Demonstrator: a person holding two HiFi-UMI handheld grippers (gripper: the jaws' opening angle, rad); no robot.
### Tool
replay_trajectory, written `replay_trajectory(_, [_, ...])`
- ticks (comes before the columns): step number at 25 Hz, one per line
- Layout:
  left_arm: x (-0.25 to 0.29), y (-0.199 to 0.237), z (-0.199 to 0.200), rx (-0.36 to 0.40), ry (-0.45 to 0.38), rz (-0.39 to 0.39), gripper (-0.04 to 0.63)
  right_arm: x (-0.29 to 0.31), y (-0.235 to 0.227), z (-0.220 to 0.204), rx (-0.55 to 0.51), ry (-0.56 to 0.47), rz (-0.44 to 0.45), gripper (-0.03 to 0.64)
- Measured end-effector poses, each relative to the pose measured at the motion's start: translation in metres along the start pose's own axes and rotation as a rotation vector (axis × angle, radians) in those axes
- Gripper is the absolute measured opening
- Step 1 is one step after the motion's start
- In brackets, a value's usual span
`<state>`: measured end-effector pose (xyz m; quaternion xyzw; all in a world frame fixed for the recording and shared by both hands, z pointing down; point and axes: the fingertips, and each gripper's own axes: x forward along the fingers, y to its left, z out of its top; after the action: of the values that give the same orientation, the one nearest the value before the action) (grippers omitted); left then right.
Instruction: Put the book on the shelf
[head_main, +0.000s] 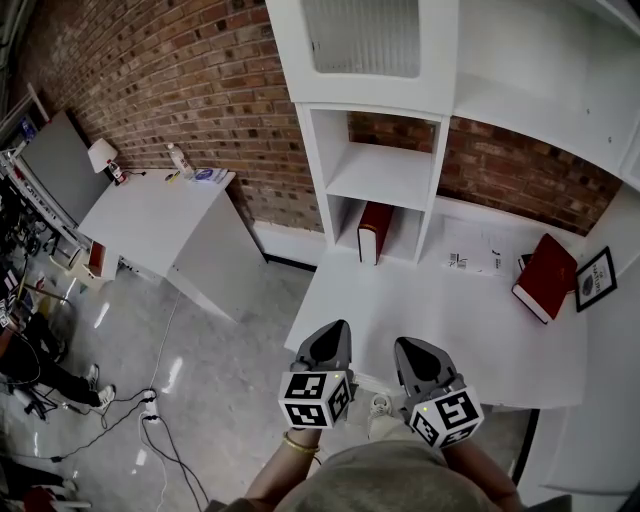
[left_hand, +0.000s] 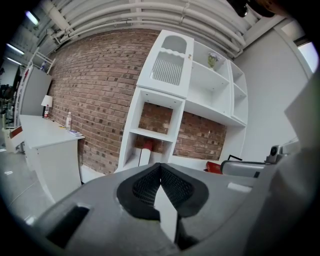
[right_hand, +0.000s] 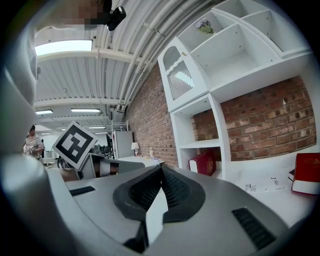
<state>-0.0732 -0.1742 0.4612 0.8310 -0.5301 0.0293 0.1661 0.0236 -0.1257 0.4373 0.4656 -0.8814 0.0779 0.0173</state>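
Judging by my feeds, I'd call this only partly done. One red book (head_main: 373, 230) stands upright in the lower cubby of the white shelf (head_main: 385, 175), but a second red book (head_main: 545, 277) lies on the desk (head_main: 420, 310) at the right, just beside a picture frame (head_main: 596, 278) and well apart from both grippers. Fetching and shelving it looks like what's left. My left gripper (head_main: 333, 335) has its jaws closed tip to tip on nothing, and my right gripper (head_main: 412, 350) is likewise closed and empty, both hovering at the desk's near edge.
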Motion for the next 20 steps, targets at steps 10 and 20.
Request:
replay_trajectory(10, [-0.026, -0.007, 0.004, -0.013, -0.019, -0.004, 0.009, -0.012, 0.017, 0.005, -0.016, 0.002, 0.015, 0.006])
replay_trajectory(20, [-0.050, -0.005, -0.002, -0.018, -0.013, 0.005, 0.009, -0.021, 0.035, 0.001, -0.013, 0.002, 0.024, 0.006])
